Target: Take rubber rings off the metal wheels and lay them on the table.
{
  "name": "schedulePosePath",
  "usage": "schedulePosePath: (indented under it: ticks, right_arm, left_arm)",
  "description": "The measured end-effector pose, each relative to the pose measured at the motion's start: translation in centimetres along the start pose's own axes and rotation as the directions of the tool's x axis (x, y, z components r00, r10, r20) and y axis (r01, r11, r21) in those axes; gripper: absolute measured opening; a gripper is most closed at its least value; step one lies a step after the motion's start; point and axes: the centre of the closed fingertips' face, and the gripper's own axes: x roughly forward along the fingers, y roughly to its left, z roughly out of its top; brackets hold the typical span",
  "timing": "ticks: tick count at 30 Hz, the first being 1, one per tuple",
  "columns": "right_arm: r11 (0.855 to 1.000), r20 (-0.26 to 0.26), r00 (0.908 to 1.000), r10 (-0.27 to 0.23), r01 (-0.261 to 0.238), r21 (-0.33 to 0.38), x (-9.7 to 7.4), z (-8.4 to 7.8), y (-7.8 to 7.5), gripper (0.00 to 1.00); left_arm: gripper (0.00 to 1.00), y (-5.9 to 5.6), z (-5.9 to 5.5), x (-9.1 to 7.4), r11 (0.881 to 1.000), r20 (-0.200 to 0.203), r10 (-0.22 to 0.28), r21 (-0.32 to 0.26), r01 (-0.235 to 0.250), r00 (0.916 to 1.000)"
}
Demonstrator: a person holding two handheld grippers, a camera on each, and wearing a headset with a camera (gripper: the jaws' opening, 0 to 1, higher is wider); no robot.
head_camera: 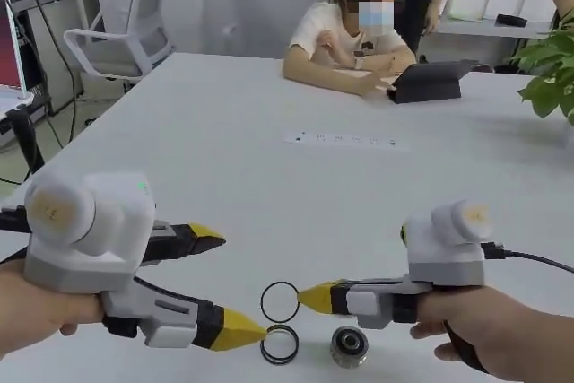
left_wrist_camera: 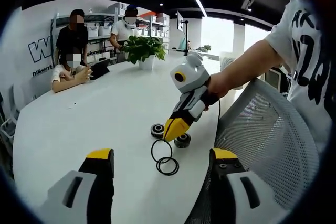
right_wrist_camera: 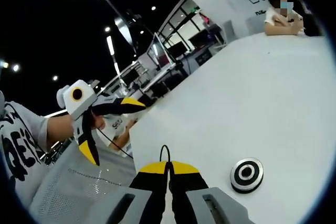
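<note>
**Light touch needed**

Right gripper (head_camera: 309, 297) clamped on a thin black rubber ring (head_camera: 280, 301), dangling at the white bench (head_camera: 269, 132) beside more black rings (head_camera: 280, 344) lying flat and a round metal wheel (head_camera: 349, 346). Left gripper (head_camera: 242, 288) gapes wide, empty. Ring looks light, floppy, stretchy (pinch the band)

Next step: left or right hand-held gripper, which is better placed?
Right. The right hand-held gripper is shut on a rubber ring, beside the rings already on the table; it likely just lowers and lets go. The left hand-held gripper is open, holding nothing.
</note>
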Motion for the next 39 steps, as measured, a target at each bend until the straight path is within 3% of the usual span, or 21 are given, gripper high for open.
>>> schedulePosePath:
  ticks: [8, 13, 23, 39]
  right_arm:
    - [1.000, -0.074, 0.9972, -0.011, 0.012, 0.007, 0.8, -1.4, -0.1, 0.00]
    - [0.999, -0.137, 0.9900, -0.034, 0.033, -0.009, 1.2, -2.5, -0.3, 0.00]
    - [0.997, -0.195, 0.9783, -0.069, 0.061, -0.045, 1.4, -3.6, -0.9, 0.00]
    - [0.994, -0.212, 0.9723, -0.098, 0.085, -0.068, 1.0, -3.8, -1.4, 0.00]
  left_arm:
    - [0.73, -0.1, -0.4, -0.3, 1.000, -0.011, 0.002, 0.006, -0.002, 0.9999]
    - [0.73, -0.1, -0.5, -0.4, 1.000, -0.012, 0.006, 0.002, -0.006, 0.9999]
    - [0.72, 0.0, -1.0, -0.8, 1.000, -0.021, 0.013, -0.006, -0.013, 0.9997]
    - [0.72, 0.2, -1.3, -0.9, 1.000, -0.030, 0.014, -0.008, -0.014, 0.9994]
